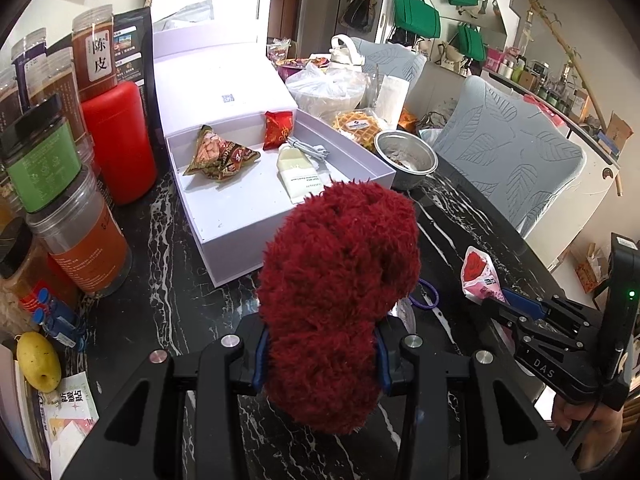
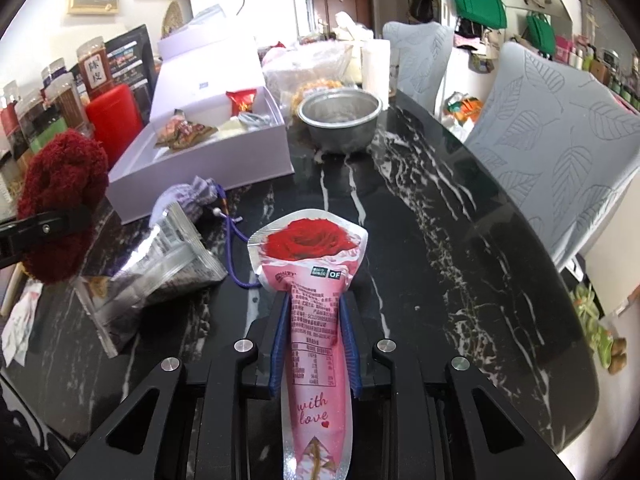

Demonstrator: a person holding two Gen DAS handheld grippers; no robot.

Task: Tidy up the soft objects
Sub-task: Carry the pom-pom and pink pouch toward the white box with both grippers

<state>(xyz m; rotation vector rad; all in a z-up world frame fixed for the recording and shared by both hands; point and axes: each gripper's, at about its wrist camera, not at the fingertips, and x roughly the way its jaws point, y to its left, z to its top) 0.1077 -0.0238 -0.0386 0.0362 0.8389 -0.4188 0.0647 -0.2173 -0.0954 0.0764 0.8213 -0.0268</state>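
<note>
My left gripper (image 1: 320, 356) is shut on a dark red fluffy plush (image 1: 340, 280), held above the black marble table just in front of the open white box (image 1: 240, 208); the plush also shows in the right wrist view (image 2: 60, 196). The box holds a wrapped zongzi (image 1: 218, 154), a red packet (image 1: 278, 128) and a cream pouch (image 1: 298, 176). My right gripper (image 2: 316, 340) is shut on a pink rose-print pouch (image 2: 316, 280), held over the table; the gripper also shows in the left wrist view (image 1: 496, 304). A lavender drawstring sachet (image 2: 184, 204) and a silver foil bag (image 2: 160, 272) lie on the table.
Jars (image 1: 80, 232) and a red canister (image 1: 120, 140) stand left of the box. A metal bowl (image 2: 340, 120) sits right of it, with plastic bags (image 1: 328, 88) behind. Grey chairs (image 2: 560, 152) line the table's right edge. A yellow fruit (image 1: 38, 360) lies at the left.
</note>
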